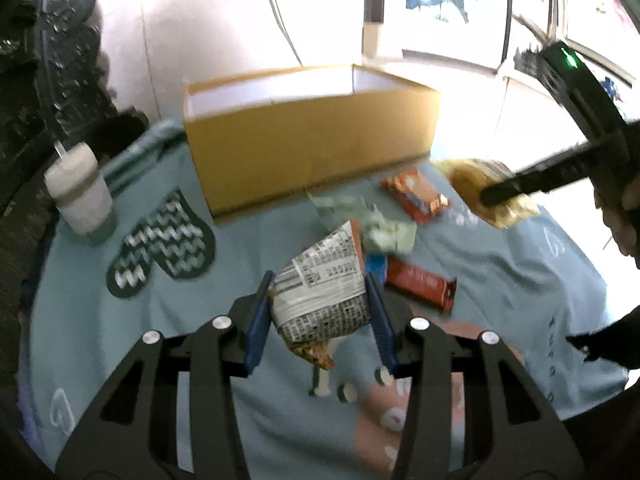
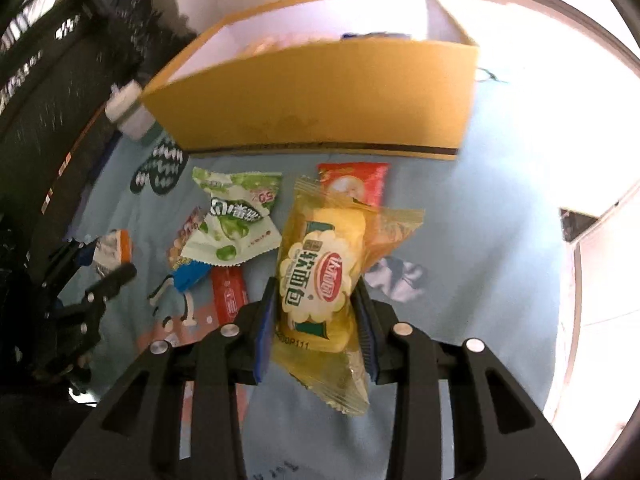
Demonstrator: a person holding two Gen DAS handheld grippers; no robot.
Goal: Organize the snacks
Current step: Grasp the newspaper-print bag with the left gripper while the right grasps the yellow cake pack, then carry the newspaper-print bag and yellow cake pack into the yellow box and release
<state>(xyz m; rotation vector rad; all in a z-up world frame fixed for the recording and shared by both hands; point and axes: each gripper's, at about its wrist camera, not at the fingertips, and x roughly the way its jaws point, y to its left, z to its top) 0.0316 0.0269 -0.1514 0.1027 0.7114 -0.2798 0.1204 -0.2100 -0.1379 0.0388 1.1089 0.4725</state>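
Your left gripper (image 1: pixel 318 300) is clamped on a silver snack bag (image 1: pixel 320 292) with its printed back label facing the camera — the bag sits between both blue pads, lifted off the blue cloth (image 1: pixel 160 320). Your right gripper (image 2: pixel 316 320) is clenched on a yellow soft-bread packet (image 2: pixel 320 280), also held above the cloth; from the left wrist view the same packet shows at far right in the black fingers.

The cardboard box (image 1: pixel 312 148) stands open-topped at the far side of the cloth, well ahead of both grippers. Something blue and white lies inside it — too blurred to identify.

Left on the cloth: green-and-white bag (image 2: pixel 234 216), red packet (image 2: pixel 356 182) just in front of the box, red bar (image 2: pixel 230 294), blue wrapper (image 2: pixel 192 276). A lidded white cup (image 1: pixel 78 190) stands at the box's left end.
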